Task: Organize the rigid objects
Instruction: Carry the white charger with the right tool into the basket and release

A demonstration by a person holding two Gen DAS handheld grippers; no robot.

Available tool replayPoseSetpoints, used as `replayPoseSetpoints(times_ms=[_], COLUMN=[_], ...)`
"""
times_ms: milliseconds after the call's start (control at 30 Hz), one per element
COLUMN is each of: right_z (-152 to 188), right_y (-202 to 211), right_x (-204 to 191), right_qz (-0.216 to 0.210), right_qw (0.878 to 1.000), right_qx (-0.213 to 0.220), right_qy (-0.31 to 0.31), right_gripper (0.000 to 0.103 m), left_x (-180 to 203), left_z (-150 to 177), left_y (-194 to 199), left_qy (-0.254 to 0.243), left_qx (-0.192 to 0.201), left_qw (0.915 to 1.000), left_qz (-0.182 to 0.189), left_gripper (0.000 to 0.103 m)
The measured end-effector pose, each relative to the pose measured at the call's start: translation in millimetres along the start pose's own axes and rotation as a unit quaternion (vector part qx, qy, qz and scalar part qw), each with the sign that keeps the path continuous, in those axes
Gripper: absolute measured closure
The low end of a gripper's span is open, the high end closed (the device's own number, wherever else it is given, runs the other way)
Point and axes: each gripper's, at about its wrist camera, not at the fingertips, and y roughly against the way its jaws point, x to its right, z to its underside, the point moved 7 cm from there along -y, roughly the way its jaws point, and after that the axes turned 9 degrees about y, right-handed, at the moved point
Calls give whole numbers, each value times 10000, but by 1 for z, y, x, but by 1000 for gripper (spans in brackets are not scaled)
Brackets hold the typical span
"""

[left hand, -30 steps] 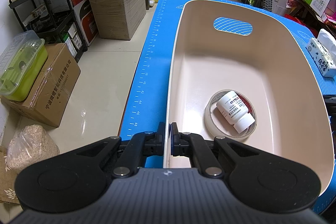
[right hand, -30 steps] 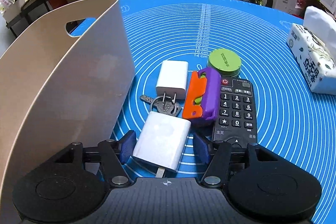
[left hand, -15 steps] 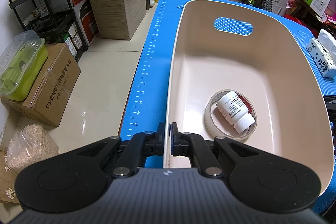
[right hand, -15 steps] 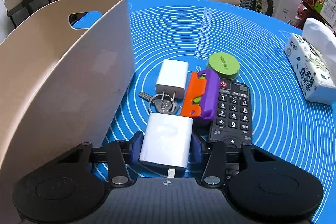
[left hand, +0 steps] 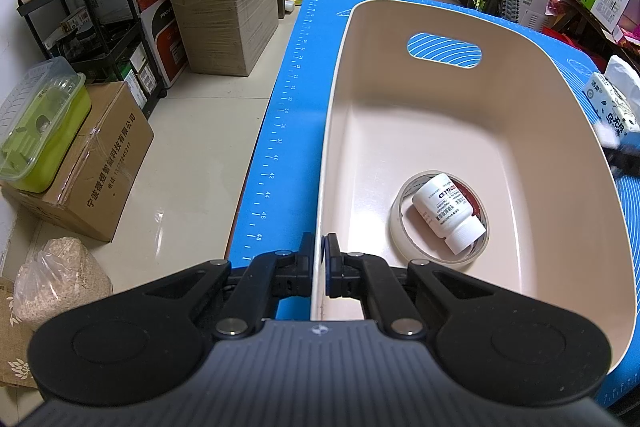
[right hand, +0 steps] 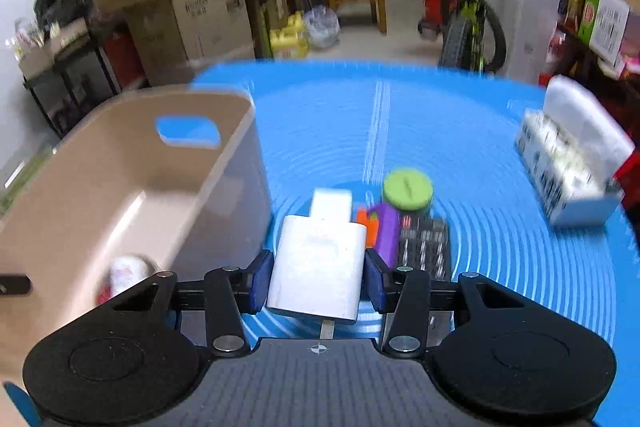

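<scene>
Right wrist view: right gripper [right hand: 319, 283] is squeezing the white square plastic charger block [right hand: 320, 267]; the beige plastic basket [right hand: 120, 187] is sitting just left, while left gripper [left hand: 320, 267] is pinching its near rim

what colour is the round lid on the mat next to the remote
Green. The lid shows only in the right wrist view, slightly blurred.

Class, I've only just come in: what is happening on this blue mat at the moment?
A person is tidying small things into a beige tub. The left gripper is shut on the tub's near rim. The right gripper grips a white charger and holds it above the mat, beside the tub. A tape roll and a white bottle lie inside already.
</scene>
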Motion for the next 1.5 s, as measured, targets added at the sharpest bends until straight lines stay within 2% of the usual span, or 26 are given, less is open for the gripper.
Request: replayPoseSetpoints(times_ms=[200, 467, 700, 867, 1100, 1500], right_z=[-33, -60, -83, -75, -59, -43], right_y=[34, 25, -23, -53, -91, -124], right_x=[-20, -86, -143, -165, -165, -165], right_qz=[-199, -623, -594, -520, -460, -207], right_qw=[9980, 9914, 9848, 9805, 9803, 9776], right_qx=[559, 497, 6, -427, -955, -1370], right_qy=[234, 1042, 1631, 1845, 1665, 1583], right_gripper=[49, 49, 50, 50, 50, 49], left_x=[-2, -1, -2, -4, -5, -4], left_z=[0, 0, 0, -1, -1, -2], left_y=[0, 0, 1, 0, 0, -1], left_qy=[0, -5, 6, -2, 3, 7], left_qx=[1, 3, 3, -2, 7, 11], left_qw=[10000, 10000, 10000, 10000, 10000, 10000], left_qz=[1, -2, 1, 4, 15, 15], left_gripper=[97, 97, 97, 97, 97, 97])
